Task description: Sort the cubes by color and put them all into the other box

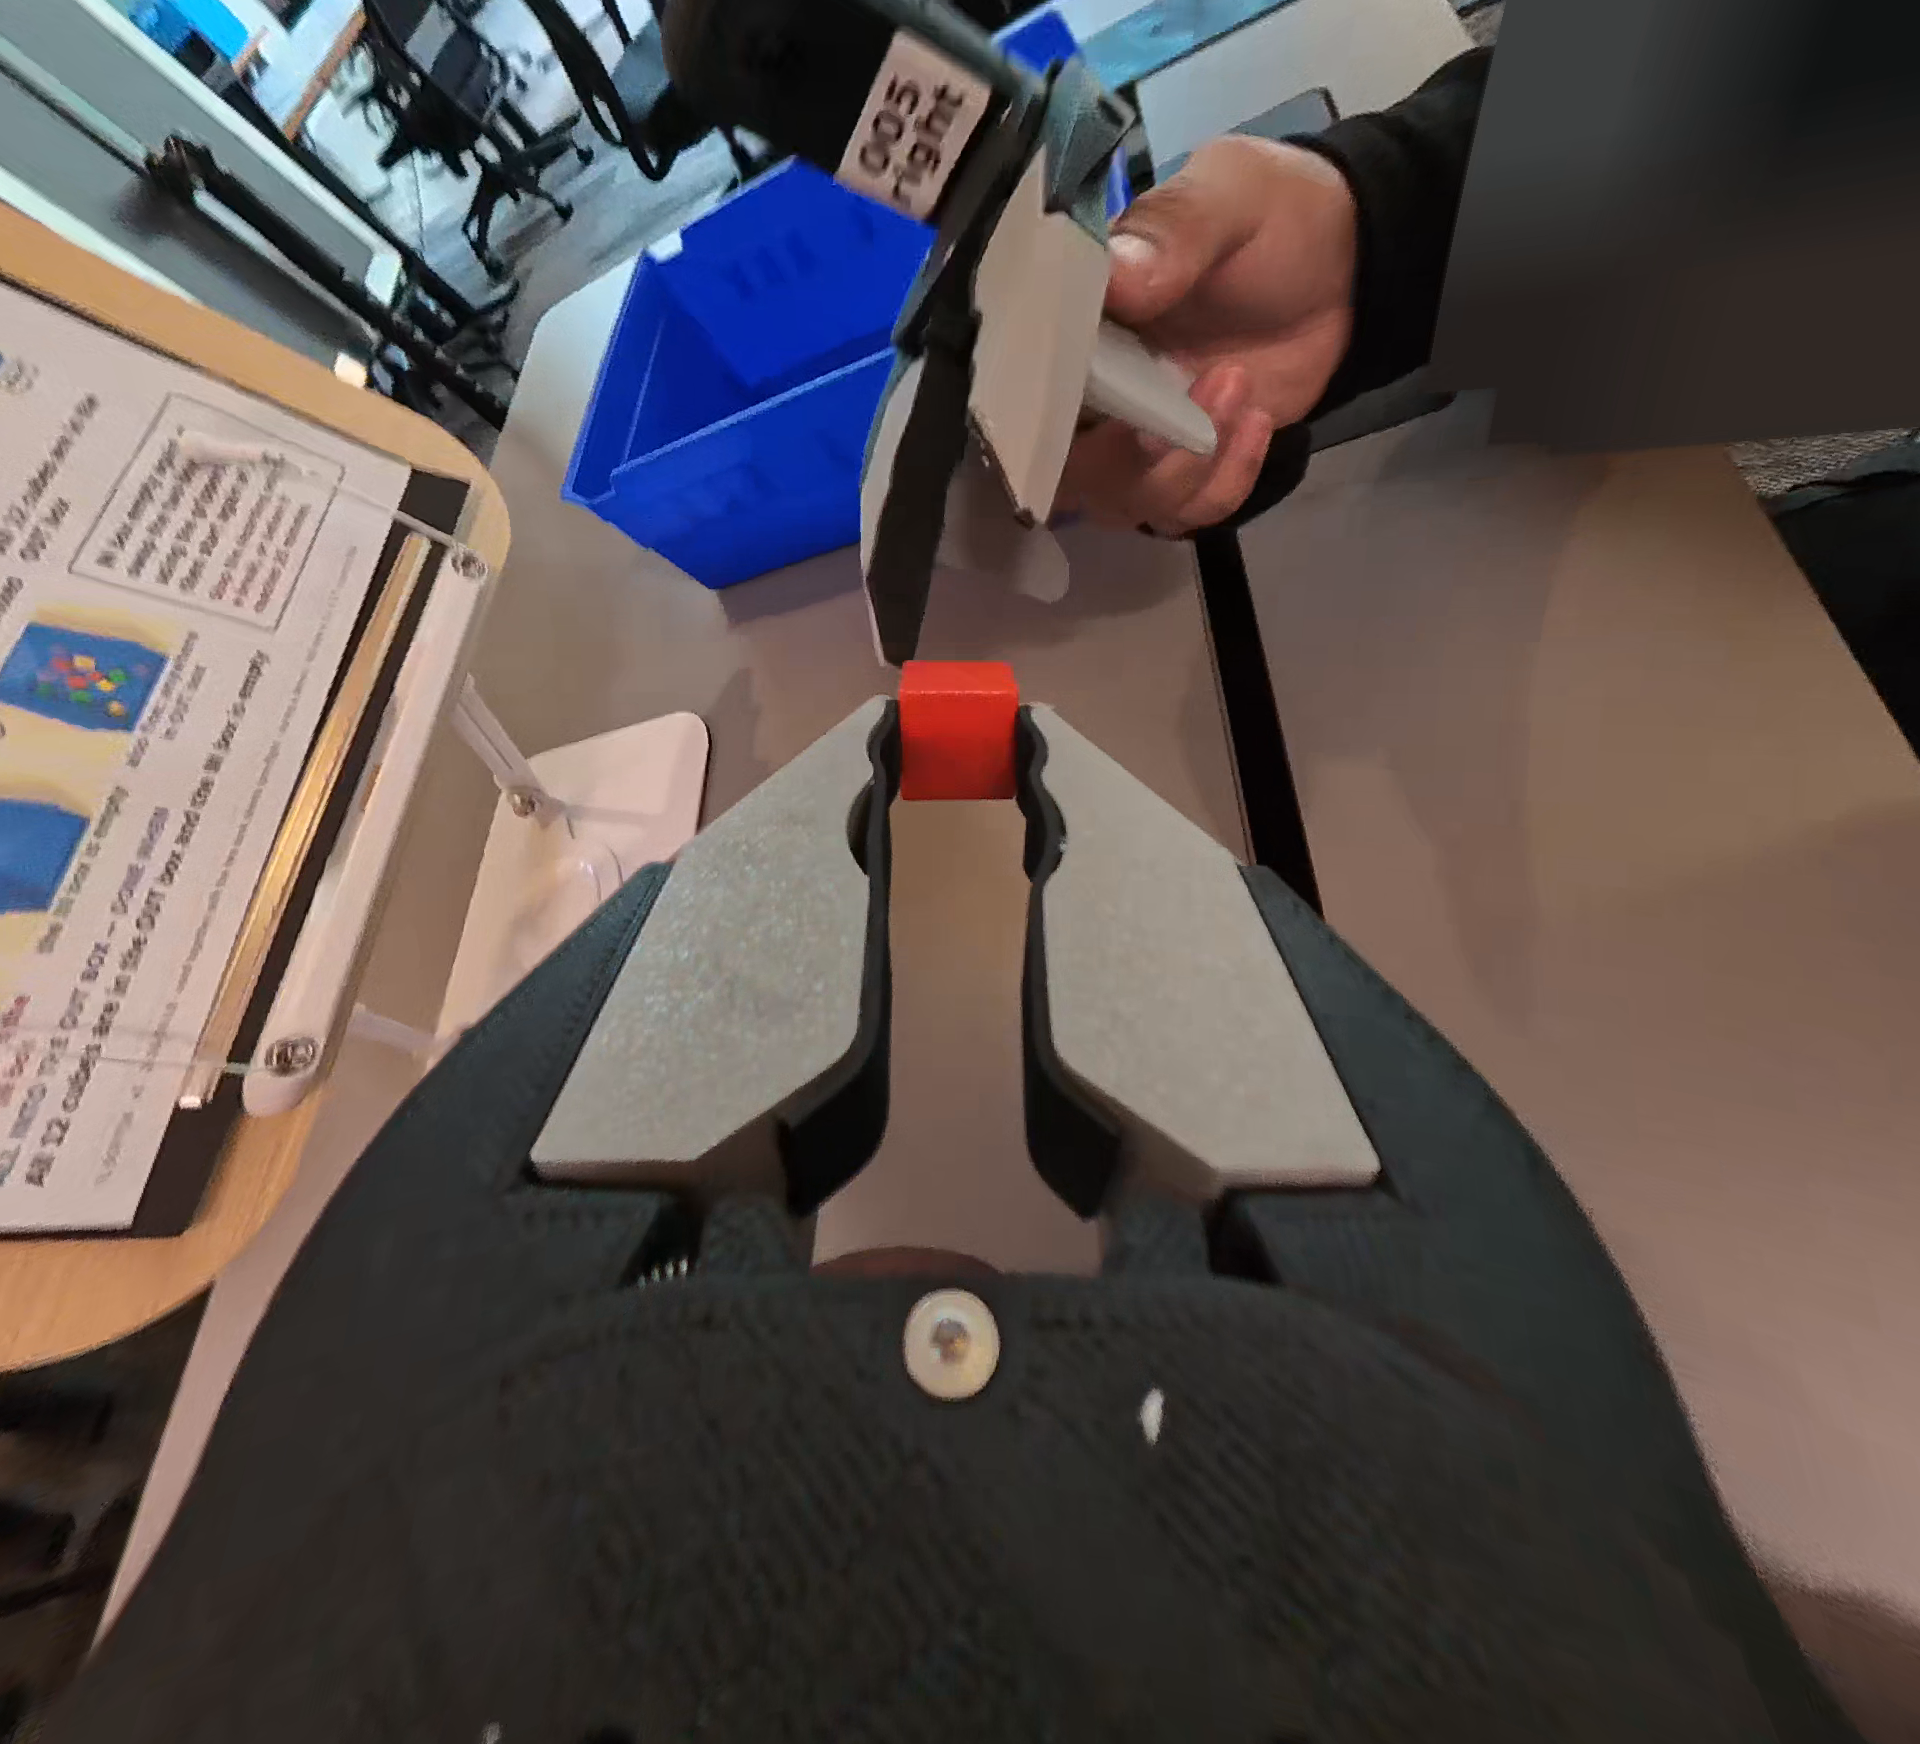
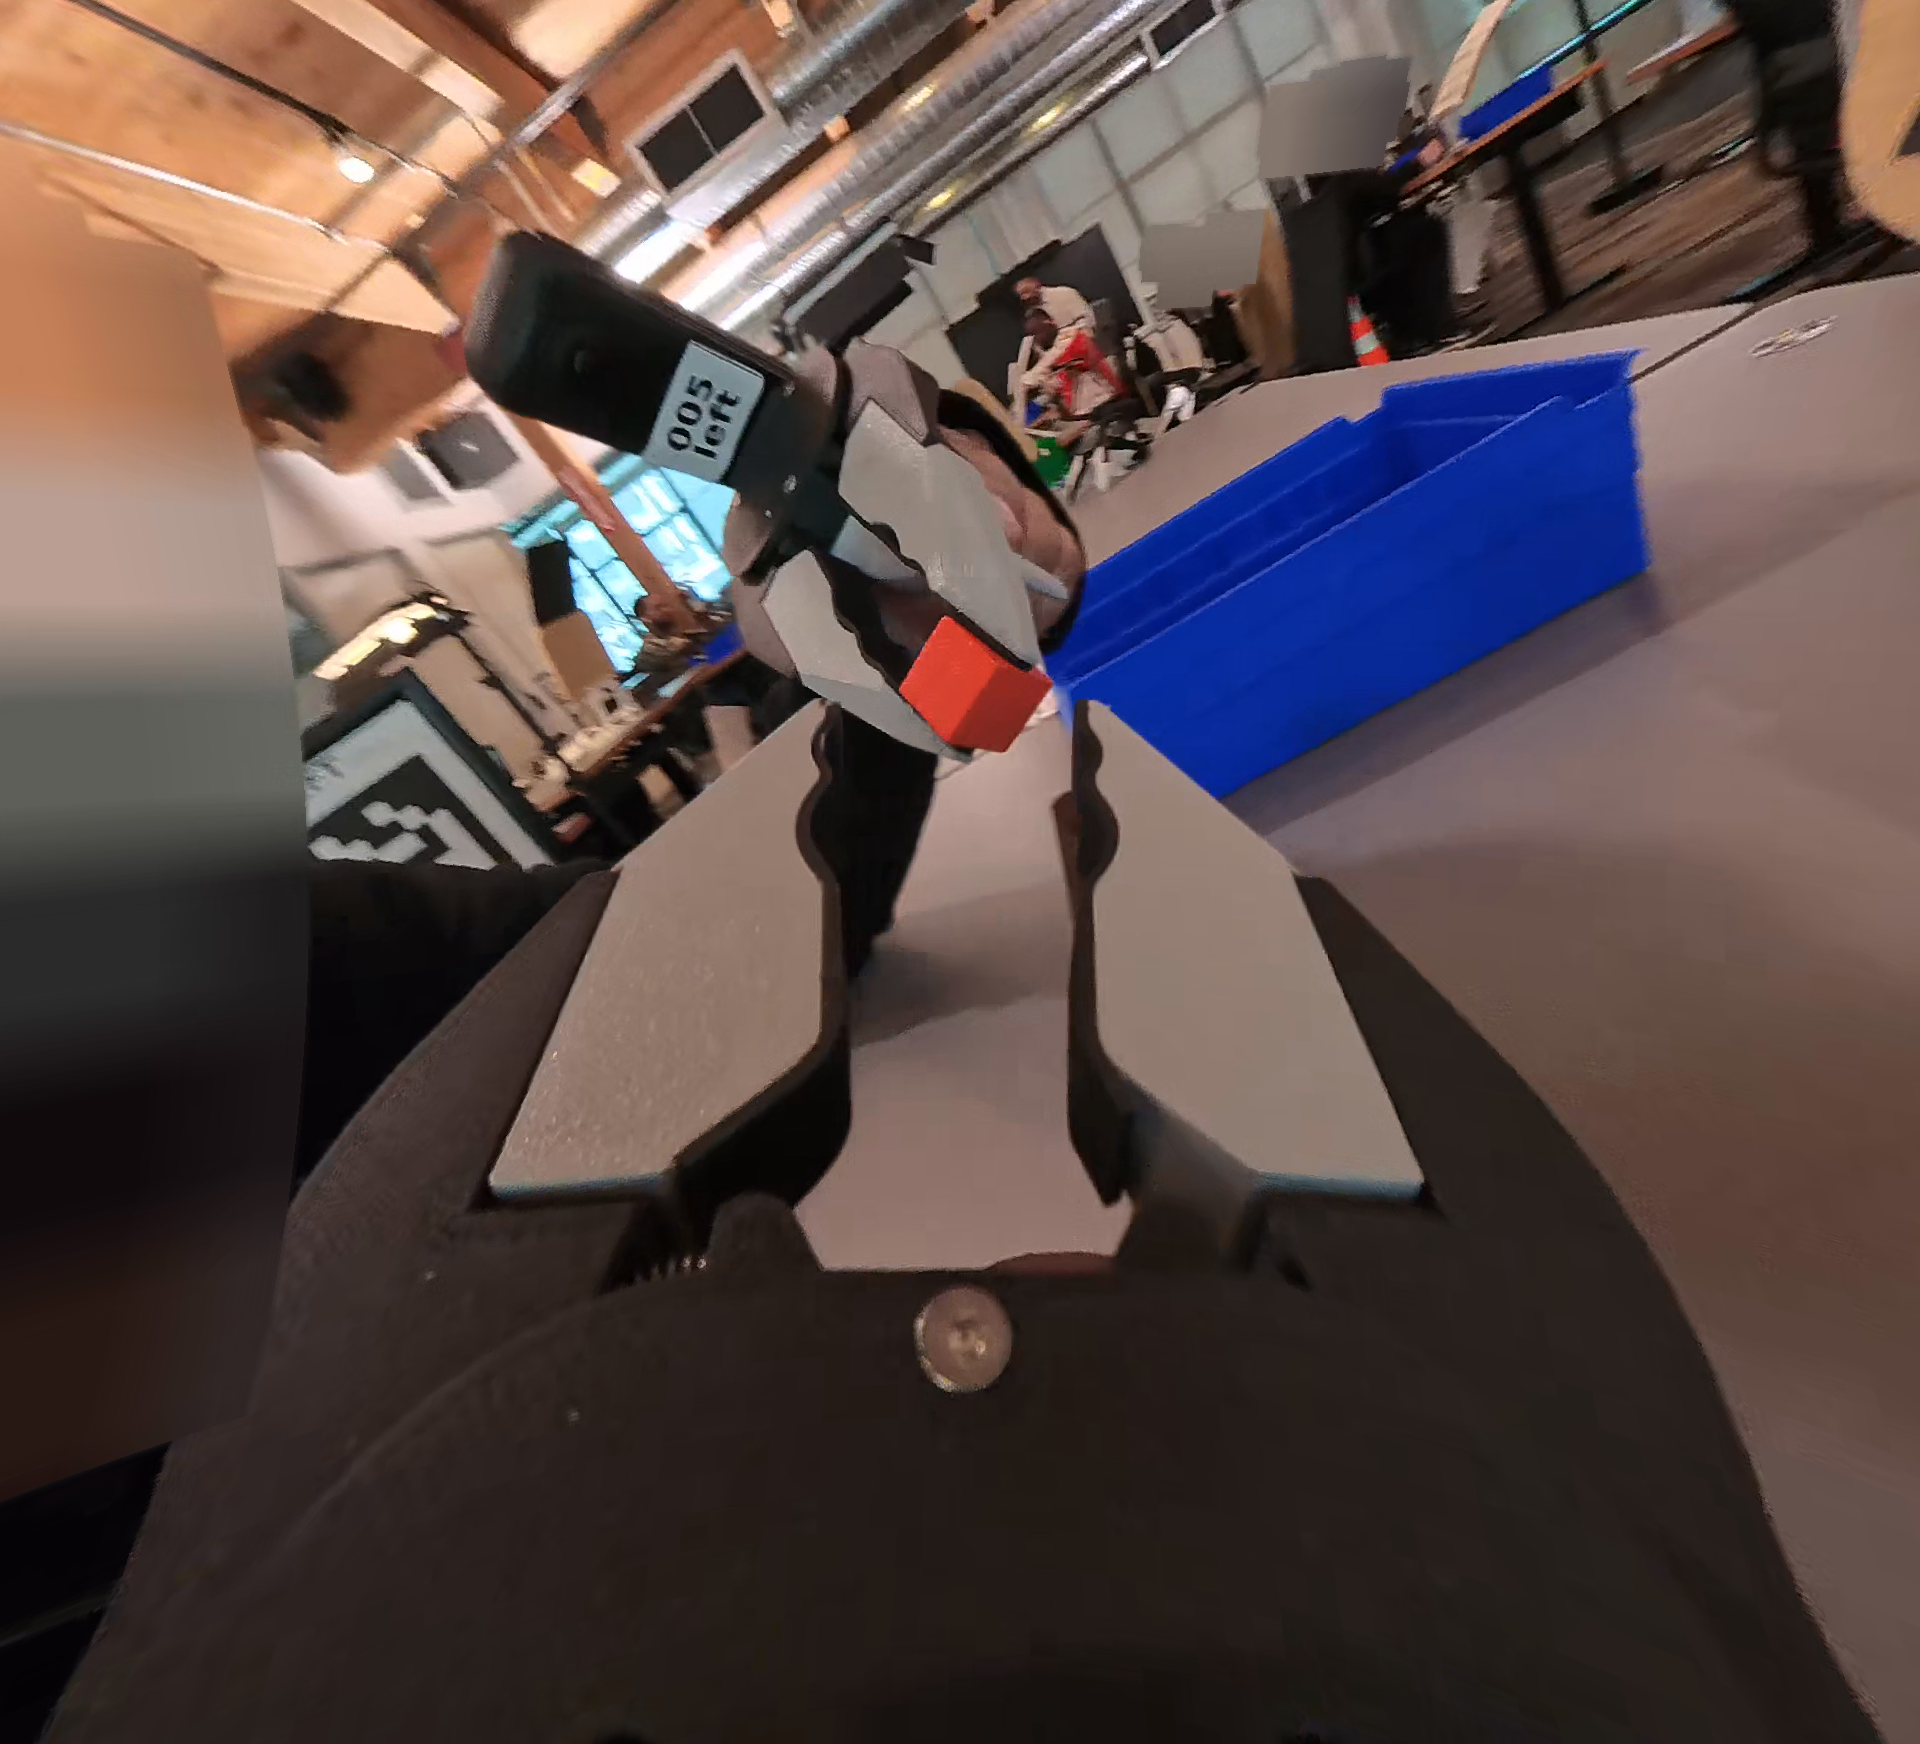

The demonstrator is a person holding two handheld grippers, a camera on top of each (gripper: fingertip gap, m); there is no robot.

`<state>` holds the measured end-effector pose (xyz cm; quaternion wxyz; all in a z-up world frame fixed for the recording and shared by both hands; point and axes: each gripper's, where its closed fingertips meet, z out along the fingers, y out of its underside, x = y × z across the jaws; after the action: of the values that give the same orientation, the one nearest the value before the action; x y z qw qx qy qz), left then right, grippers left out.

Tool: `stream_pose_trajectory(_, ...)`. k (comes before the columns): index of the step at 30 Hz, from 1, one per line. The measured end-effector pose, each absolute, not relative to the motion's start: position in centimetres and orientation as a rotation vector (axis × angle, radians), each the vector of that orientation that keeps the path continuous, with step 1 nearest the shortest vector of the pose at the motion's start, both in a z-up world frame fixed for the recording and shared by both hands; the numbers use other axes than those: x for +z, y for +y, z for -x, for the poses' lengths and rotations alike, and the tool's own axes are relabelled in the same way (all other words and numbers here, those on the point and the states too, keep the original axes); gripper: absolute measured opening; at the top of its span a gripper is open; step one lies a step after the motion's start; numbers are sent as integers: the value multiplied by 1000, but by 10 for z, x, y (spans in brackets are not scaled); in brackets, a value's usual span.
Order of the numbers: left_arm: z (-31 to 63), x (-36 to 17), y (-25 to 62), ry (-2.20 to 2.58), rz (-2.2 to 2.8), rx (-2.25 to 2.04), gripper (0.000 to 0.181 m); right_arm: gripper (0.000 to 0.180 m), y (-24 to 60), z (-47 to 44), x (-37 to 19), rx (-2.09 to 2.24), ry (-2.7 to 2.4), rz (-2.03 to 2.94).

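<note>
While clamped at their tips on the red cube (image 1: 956, 730), the left tongs (image 1: 956, 749) hold it above the grey worktop (image 1: 1455, 863), presumably for transfer. At twelve o'clock, the right tongs (image 2: 945, 759) stand open, empty. Beyond, at eleven, waits the blue box (image 1: 727, 437).

A red cube (image 1: 954, 730) sits level, pinched at the left tool's (image 1: 956, 738) tips; the blue box (image 1: 727, 447) stands open beyond it.

Black grippers (image 1: 956, 718) with 2 grey-plated fingers (image 1: 758, 946), a silver screw (image 1: 951, 1346); black sleeve (image 1: 1413, 167).
</note>
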<state>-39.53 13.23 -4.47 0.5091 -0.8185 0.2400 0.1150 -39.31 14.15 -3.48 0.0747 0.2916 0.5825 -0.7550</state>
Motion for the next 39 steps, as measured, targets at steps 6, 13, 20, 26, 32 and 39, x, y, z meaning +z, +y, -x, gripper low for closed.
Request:
stream_pose_trajectory(6,373,-35,142,667,1817,219,19,39,129,381,-33,-2196,1640,-760)
stream_pose_trajectory(13,365,-37,148,674,1795,192,19,20,130,380,-26,-2191,1477,-718)
stream_pose_trajectory(20,369,-41,147,589,1813,211,20,20,130,383,-30,-2186,1527,-767)
stream_pose_trajectory(26,388,-45,135,433,1789,291,34,19,130,386,-35,-2180,1551,-809)
stream_pose_trajectory(32,395,-64,118,219,1756,134,35,19,138,392,-36,-2226,1681,-876)
stream_pose_trajectory(39,404,-127,141,155,1949,226,30,19,170,379,-7,-2373,2176,-1001)
